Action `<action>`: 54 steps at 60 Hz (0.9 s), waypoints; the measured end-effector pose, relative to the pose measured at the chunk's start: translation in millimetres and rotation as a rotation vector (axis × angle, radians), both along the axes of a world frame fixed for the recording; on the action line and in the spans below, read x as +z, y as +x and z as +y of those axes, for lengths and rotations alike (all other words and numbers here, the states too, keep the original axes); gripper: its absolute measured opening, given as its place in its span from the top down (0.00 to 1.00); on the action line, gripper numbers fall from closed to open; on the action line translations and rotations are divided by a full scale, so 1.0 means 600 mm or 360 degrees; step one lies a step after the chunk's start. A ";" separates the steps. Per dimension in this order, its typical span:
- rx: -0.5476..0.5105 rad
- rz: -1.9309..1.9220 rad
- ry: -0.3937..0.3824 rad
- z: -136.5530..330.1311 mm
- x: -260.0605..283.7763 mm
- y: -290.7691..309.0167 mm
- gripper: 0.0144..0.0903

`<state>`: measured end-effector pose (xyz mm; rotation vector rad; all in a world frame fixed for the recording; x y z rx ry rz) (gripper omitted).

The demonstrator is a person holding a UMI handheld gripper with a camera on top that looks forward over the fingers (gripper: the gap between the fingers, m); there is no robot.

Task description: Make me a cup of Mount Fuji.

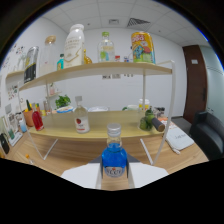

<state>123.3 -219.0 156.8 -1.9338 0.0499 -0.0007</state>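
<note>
Tongs [115,182] mostly hidden in dark; couldn't tell if clamped on blue bottle [114,160] btwn them. Shelf [95,131] w/ clear bottle [80,120] stood beyond.

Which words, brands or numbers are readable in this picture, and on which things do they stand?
None can be read.
blue bottle, between the gripper fingers: label too blurred.
yellow can, top shelf: print too blurred.
clear bottle, lower shelf: red label too small.
</note>
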 end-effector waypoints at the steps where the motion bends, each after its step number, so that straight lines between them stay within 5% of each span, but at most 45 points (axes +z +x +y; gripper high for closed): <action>1: -0.0002 -0.0014 -0.0014 -0.005 -0.009 0.000 0.72; 12: 0.0060 -0.0417 -0.0070 -0.018 -0.063 0.002 0.72; 43: 0.0678 -0.2387 -0.0122 0.026 -0.053 -0.012 0.73; 54: 0.0779 -0.2885 -0.0221 0.034 -0.056 -0.006 0.73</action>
